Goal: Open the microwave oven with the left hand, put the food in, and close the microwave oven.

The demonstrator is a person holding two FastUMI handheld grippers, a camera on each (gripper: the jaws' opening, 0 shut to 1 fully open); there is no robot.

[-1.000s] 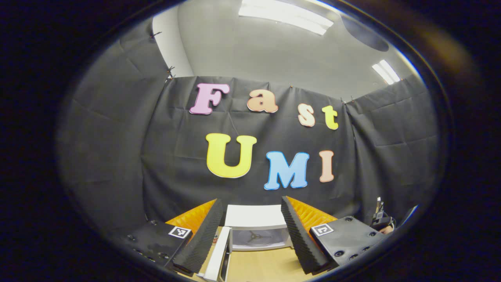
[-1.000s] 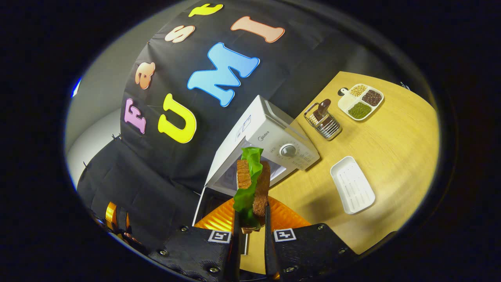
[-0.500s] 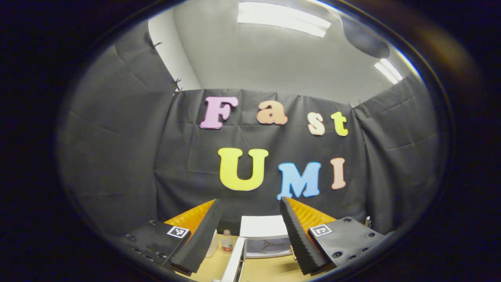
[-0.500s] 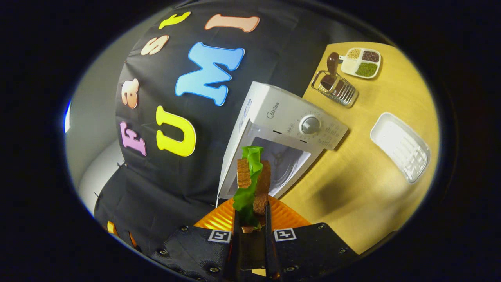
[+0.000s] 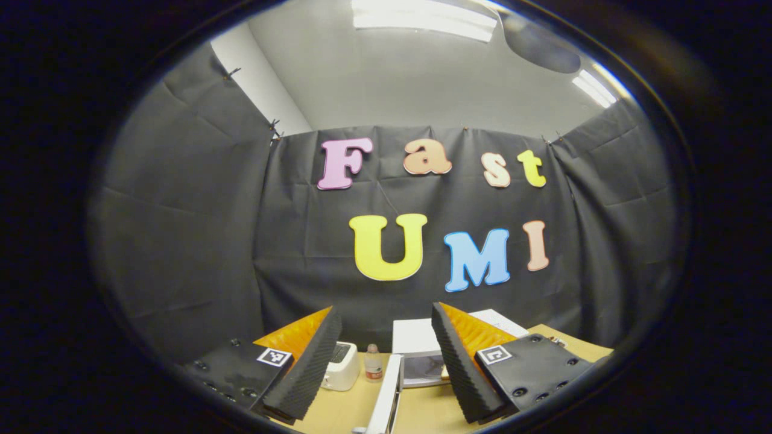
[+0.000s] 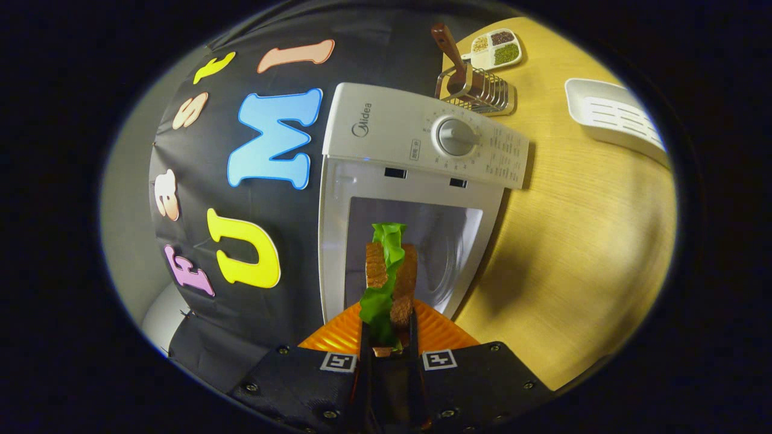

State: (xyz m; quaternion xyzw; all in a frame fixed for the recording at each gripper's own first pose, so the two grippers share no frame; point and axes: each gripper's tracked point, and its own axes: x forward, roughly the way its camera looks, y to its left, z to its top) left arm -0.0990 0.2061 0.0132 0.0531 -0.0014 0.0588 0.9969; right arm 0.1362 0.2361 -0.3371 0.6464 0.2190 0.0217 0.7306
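**Carrying a sandwich toward the open microwave oven**

Holding the sandwich point(image 6: 389, 278): right gripper point(image 6: 388, 337) clamped narrow on it, one finger pressed to each bread slice, green lettuce sticking out between the slices and over the top edge. Sandwich upright along the fingers, raised in front of the microwave oven point(image 6: 416, 193), level with the open cavity; whether already past the opening, cannot tell. Control panel with round dial point(image 6: 452, 136) seen on the far side of the cavity in the right gripper view; two dark latch slots between panel and cavity. Beyond the oven, on the wooden table point(image 6: 579, 241): wire rack point(image 6: 479, 90) with a brown-handled tool leaning in it, then a divided dish point(image 6: 496, 48) of grains and seeds farther off. Near the right edge of that view, a white ridged tray point(image 6: 615, 117), well apart from the oven.

Left gripper point(image 5: 386, 361) spread wide, nothing between the fingers, raised above the table and aimed at the cloth wall. Between its fingers in the left gripper view: oven door point(image 5: 388, 398) swung open, seen edge-on, with the oven body behind it. To the left of the door, a small bottle point(image 5: 373, 364) beside a white appliance point(image 5: 342, 365), partly hidden behind one finger point(image 5: 301, 374).
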